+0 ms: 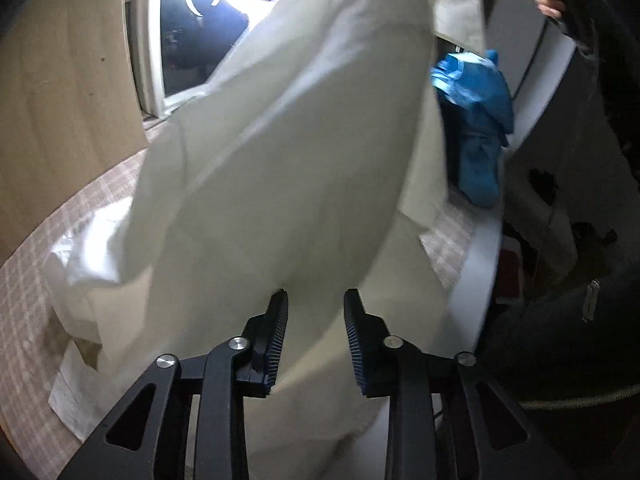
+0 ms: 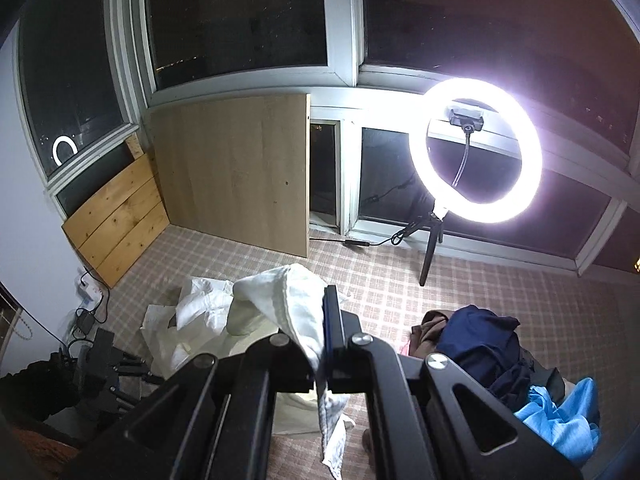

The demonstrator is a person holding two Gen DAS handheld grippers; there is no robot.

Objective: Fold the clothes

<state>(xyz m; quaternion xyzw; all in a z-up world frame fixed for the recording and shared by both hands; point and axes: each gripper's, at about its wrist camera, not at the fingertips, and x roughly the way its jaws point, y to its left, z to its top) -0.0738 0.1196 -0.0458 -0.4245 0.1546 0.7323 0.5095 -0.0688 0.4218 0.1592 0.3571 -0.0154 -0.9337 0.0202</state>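
White garment (image 1: 304, 152) hangs lifted over the checked bed (image 2: 460, 292), an edge pinched in the closed right claw (image 2: 326, 344). Left claw (image 1: 316, 332) gapes, empty, just beneath. Judged: spreading stage; left claw needs a free edge.

A lit ring light (image 2: 475, 151) stands beside a leaning wooden board (image 2: 232, 172).
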